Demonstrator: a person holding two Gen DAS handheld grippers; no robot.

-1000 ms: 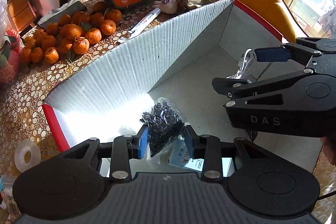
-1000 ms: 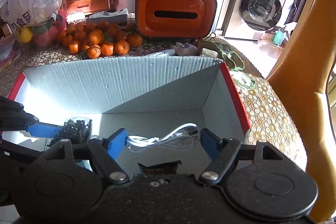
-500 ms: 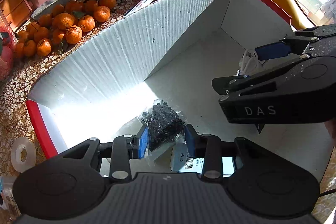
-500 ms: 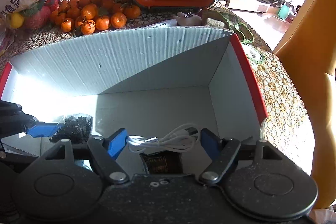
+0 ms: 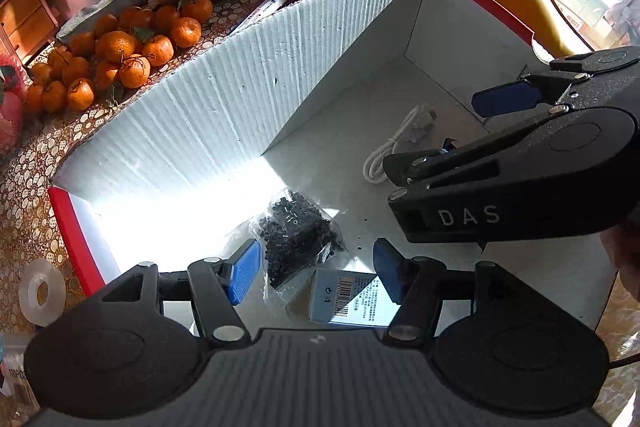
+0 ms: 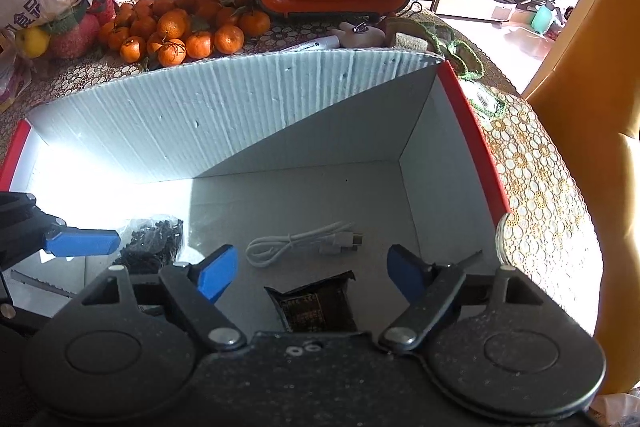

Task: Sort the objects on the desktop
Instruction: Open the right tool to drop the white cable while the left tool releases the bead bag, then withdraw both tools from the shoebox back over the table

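Blue-padded left claw (image 5: 316,273) and right claw (image 6: 312,273) gape wide, holding nothing.

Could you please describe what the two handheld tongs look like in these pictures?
Both are matte black plastic with round pivot discs, silver rivets and blue finger pads. The right tongs carry white "DAS" lettering on the side; the left tongs have a ribbed grey top plate and a thin dark cable at the right edge.

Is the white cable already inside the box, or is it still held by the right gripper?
Inside. The white cable lies loose on the box floor, and the right gripper is open above it.
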